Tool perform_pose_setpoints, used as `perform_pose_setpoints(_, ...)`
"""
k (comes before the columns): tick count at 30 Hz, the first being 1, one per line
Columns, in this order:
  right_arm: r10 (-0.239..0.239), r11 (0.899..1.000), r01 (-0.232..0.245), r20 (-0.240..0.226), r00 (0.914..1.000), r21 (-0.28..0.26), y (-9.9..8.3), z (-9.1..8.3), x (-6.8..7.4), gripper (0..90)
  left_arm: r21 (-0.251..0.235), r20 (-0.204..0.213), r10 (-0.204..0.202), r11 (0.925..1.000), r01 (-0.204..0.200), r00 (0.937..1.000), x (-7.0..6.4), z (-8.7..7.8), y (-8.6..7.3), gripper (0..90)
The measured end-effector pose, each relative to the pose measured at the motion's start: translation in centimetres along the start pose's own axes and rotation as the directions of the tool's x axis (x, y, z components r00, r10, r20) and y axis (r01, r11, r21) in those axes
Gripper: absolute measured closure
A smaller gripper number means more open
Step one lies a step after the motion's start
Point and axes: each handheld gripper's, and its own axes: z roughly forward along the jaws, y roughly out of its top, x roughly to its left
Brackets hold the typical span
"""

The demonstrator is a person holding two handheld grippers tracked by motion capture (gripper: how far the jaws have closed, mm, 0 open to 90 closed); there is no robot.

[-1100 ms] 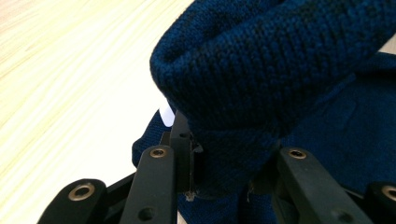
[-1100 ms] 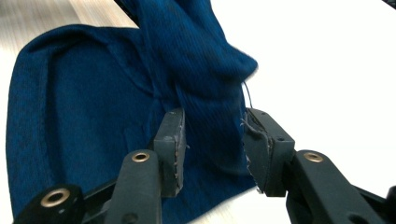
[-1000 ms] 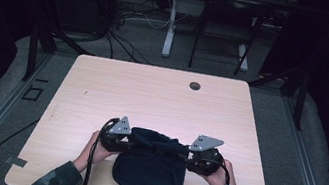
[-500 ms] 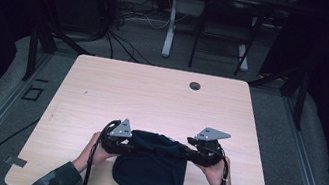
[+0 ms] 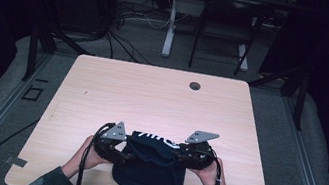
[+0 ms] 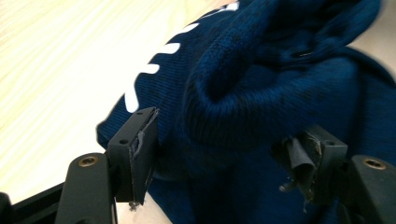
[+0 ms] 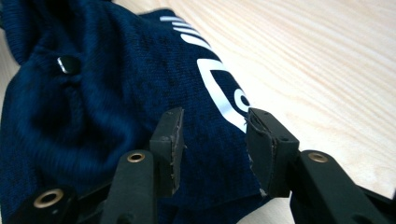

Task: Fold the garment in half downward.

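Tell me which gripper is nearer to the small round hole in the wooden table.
Right. The right gripper sits almost straight below the hole; the left gripper is farther aside.

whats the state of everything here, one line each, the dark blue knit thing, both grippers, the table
dark blue knit garment: bunched up on the table's near edge, white lettering showing, far edge raised between the grippers
left gripper: open, jaws spread around a thick fold of the knit
right gripper: open, jaws either side of the printed edge, not pinching it
table: light wood, a round hole near its far edge

Both grippers [image 5: 130,148] [image 5: 181,155] low, jaws seemingly parted
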Motion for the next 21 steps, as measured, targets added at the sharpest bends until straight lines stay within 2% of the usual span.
perform_pose_setpoints(4, -0.005, 1.000, 0.005, -0.011, 0.9999, 0.023, -0.1, 0.4, 0.3, 56.2, -0.031, 0.016, 0.010, 0.9995, -0.009, 0.9998, -0.5, -1.7, 0.5, 30.5)
perform_pose_setpoints(9, -0.017, 0.997, 0.019, -0.029, 0.9994, 0.074, -0.4, 1.0, 0.7, 55.0, -0.122, 0.027, -0.022, 0.9922, 0.025, 0.9994, -0.6, -3.5, 1.6, 29.1)
perform_pose_setpoints(10, -0.026, 0.996, 0.029, -0.034, 0.9991, 0.082, -0.4, 1.2, 0.8, 54.9, -0.124, 0.005, -0.023, 0.9920, 0.023, 0.9997, -0.5, -3.6, 1.9, 29.0)
perform_pose_setpoints(12, -0.032, 0.995, 0.034, -0.024, 0.9992, 0.095, -0.6, 1.5, 1.0, 54.9, -0.107, -0.051, -0.017, 0.9942, 0.012, 0.9985, -0.3, -3.4, 2.2, 29.0)
perform_pose_setpoints(13, -0.034, 0.994, 0.036, -0.027, 0.9991, 0.103, -0.6, 1.5, 1.0, 54.9, -0.096, -0.063, -0.022, 0.9952, 0.016, 0.9977, -0.2, -3.1, 2.2, 28.9)
perform_pose_setpoints(19, -0.035, 0.994, 0.037, -0.020, 0.9992, 0.107, -0.5, 1.1, 1.1, 53.8, -0.010, -0.081, -0.042, 0.9991, 0.041, 0.9958, 0.9, 0.2, 1.4, 28.5)
perform_pose_setpoints(21, -0.035, 0.996, 0.035, -0.009, 0.9994, 0.079, -0.4, 0.8, 1.4, 54.0, 0.018, -0.073, -0.045, 0.9988, 0.046, 0.9963, 1.1, 1.3, 0.9, 29.0)
